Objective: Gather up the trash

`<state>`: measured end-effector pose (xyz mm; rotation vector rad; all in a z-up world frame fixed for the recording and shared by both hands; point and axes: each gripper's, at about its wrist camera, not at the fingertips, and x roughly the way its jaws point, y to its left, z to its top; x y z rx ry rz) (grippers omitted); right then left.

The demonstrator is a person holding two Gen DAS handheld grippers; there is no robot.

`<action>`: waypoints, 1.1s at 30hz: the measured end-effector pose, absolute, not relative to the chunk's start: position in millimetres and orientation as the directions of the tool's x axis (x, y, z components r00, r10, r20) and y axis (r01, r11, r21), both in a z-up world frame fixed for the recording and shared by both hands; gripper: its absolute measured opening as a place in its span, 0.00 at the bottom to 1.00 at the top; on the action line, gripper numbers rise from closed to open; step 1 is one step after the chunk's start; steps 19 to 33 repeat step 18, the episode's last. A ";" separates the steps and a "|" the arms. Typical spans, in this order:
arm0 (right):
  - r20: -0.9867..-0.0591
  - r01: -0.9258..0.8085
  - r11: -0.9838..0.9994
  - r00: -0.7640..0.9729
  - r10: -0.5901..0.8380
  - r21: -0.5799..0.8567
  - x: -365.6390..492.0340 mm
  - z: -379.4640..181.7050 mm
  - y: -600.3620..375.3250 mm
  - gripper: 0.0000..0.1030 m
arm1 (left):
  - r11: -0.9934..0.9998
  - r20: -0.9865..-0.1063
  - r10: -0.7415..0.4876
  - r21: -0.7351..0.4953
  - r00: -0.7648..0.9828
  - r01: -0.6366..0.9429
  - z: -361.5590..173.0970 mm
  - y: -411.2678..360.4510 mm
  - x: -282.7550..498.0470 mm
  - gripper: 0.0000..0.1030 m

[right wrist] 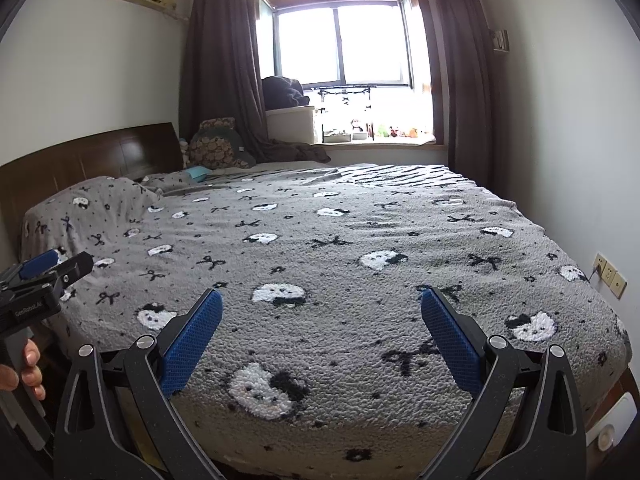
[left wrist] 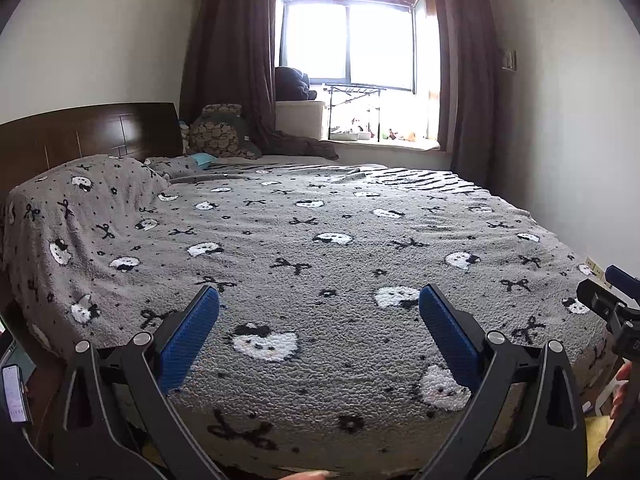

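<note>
My left gripper [left wrist: 319, 294] is open and empty, held over the near edge of a bed with a grey cat-and-bow blanket [left wrist: 320, 240]. My right gripper [right wrist: 321, 298] is open and empty too, over the same blanket [right wrist: 340, 240]. The right gripper also shows at the right edge of the left wrist view [left wrist: 608, 292]. The left gripper shows at the left edge of the right wrist view [right wrist: 44, 276]. A small teal item [left wrist: 202, 159] lies by the pillows at the far left of the bed; it also shows in the right wrist view [right wrist: 197, 172]. No clear trash shows elsewhere.
A dark wooden headboard [left wrist: 88, 132] stands at the left. Patterned cushions [left wrist: 220, 132] sit in the far corner under brown curtains [left wrist: 236, 60]. A window sill [left wrist: 384, 142] holds small items. A phone [left wrist: 16, 394] is at the lower left. Wall sockets [right wrist: 610, 276] are on the right.
</note>
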<state>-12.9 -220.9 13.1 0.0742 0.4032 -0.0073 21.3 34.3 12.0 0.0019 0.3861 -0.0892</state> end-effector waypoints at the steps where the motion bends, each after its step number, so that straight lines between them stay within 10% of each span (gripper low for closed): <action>1: -0.393 0.020 0.997 0.919 0.011 0.073 -12.7 12.9 -221.2 0.97 | 0.996 -0.373 -0.087 -0.021 0.924 0.085 12.6 34.9 21.0 0.92; 33: -0.409 0.015 0.998 0.913 0.011 0.060 -5.8 9.2 -222.4 0.97 | 0.998 -0.389 -0.052 0.008 0.920 0.060 10.6 36.2 26.3 0.92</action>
